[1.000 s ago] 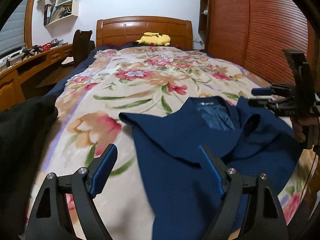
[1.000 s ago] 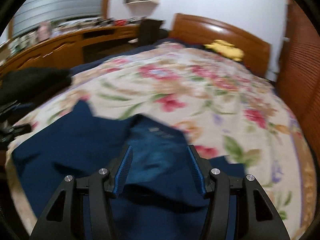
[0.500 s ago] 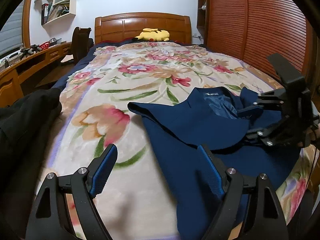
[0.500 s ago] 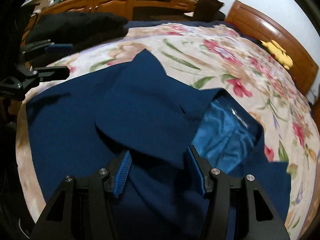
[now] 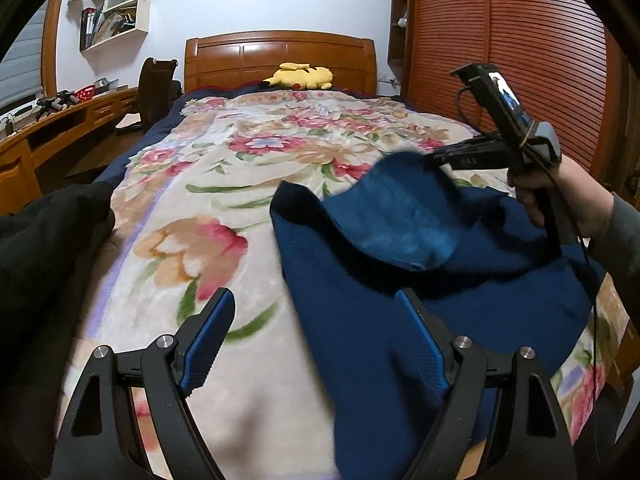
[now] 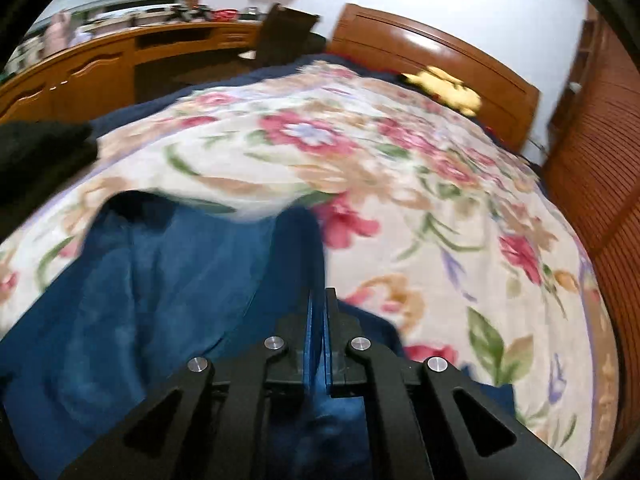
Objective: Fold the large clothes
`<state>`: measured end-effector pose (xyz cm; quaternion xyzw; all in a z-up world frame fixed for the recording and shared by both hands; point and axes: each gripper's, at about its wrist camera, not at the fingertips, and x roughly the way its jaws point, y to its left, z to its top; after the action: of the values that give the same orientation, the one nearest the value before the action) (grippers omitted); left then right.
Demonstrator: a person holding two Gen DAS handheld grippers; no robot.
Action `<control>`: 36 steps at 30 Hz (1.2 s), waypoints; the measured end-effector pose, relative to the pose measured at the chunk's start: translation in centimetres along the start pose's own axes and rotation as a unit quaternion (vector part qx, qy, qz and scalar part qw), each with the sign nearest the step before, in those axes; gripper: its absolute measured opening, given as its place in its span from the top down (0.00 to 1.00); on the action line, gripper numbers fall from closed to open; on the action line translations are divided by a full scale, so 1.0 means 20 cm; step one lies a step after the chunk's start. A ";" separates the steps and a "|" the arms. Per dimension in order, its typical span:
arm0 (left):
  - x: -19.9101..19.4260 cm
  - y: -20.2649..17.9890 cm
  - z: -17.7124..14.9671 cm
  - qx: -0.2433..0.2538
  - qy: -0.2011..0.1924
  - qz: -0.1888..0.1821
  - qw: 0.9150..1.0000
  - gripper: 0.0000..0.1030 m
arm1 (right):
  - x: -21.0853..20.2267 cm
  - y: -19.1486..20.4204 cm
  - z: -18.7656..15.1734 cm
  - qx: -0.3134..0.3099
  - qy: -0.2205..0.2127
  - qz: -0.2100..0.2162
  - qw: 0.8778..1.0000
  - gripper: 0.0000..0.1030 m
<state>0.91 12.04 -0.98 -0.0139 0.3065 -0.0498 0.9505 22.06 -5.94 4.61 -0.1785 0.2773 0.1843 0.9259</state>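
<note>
A navy-blue garment (image 5: 380,320) lies on a cream blanket (image 5: 208,184) patterned with pink-red flowers.

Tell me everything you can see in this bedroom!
Garment: one, dark blue, near end of bed, a flap lifted.
Blanket: one, floral cream, covering bed.
Headboard: one, brown wood, far end.
Plush: one, yellow, by headboard.
Dark clothes: black, left edge.
Desk: one, wooden, left.
Chair: one, dark, at desk.
Left gripper: black, blue pads, open.
Right gripper: black, closing on the flap.
Hand: one, holding right gripper.
</note>
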 end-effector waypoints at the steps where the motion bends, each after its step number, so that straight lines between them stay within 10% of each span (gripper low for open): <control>1: 0.00 -0.01 0.00 0.001 -0.001 -0.002 1.000 0.20 | 0.01 -0.02 0.00 0.009 0.010 0.001 1.000 0.62; 3: -0.01 -0.02 0.01 0.005 -0.003 -0.004 1.000 0.20 | -0.01 -0.04 -0.02 0.015 0.015 0.019 1.000 0.40; 19: -0.03 -0.10 0.02 0.014 -0.008 -0.011 1.000 0.20 | -0.28 -0.13 -0.34 -0.024 0.046 0.057 0.997 0.40; 36: -0.03 -0.04 0.01 0.008 -0.003 -0.003 1.000 0.20 | -0.19 0.45 -0.26 -0.140 0.040 0.211 0.967 0.40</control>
<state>0.45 11.37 -0.42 -0.0072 0.3034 -0.0549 0.9512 12.76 -1.38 0.76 -0.2514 0.3165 0.4052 0.8200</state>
